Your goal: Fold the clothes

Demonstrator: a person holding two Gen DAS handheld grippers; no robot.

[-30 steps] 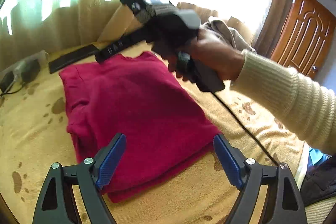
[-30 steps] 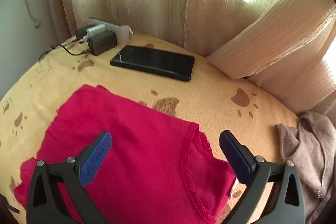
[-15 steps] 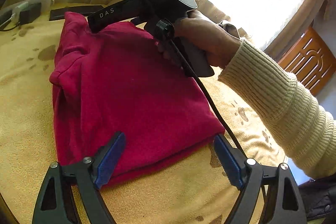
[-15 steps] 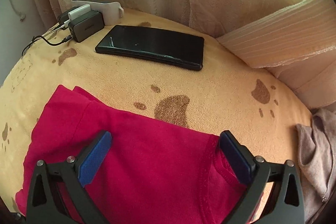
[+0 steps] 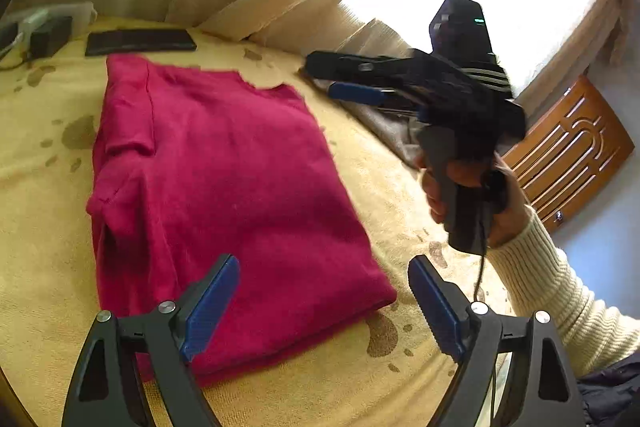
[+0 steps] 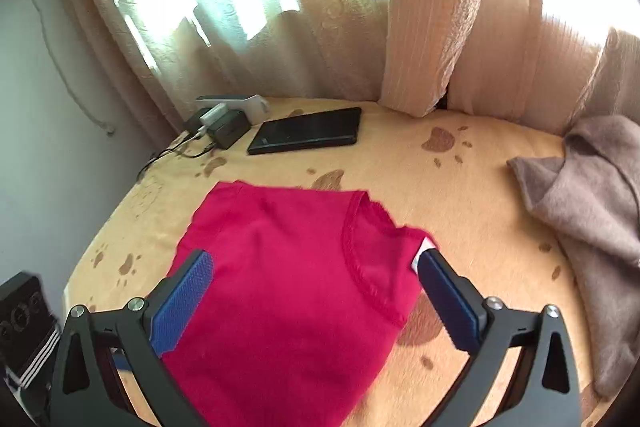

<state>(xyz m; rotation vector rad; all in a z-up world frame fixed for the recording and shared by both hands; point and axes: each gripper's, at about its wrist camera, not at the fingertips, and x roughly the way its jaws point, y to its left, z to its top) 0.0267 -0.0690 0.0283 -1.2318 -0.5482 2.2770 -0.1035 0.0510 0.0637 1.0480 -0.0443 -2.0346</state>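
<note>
A folded red shirt (image 5: 224, 187) lies flat on a yellow paw-print blanket (image 5: 40, 251). My left gripper (image 5: 324, 307) is open and empty, just above the shirt's near edge. In the left wrist view my right gripper (image 5: 340, 79) is lifted off to the right of the shirt, over a grey-brown garment (image 5: 384, 127). In the right wrist view the right gripper (image 6: 316, 299) is open and empty above the shirt (image 6: 296, 287), whose neckline faces the far side. The grey-brown garment (image 6: 588, 203) lies crumpled at the right.
A black tablet (image 6: 308, 135) and chargers with a white power strip (image 6: 224, 115) lie at the blanket's far edge under curtains. A pillow (image 6: 436, 27) leans against the window. A wooden door (image 5: 568, 155) stands at the right. A black speaker (image 6: 24, 307) sits at the left.
My right gripper has lifted off the red shirt and swung right, toward the grey-brown garment. The left gripper has pulled back slightly. The shirt lies still.
</note>
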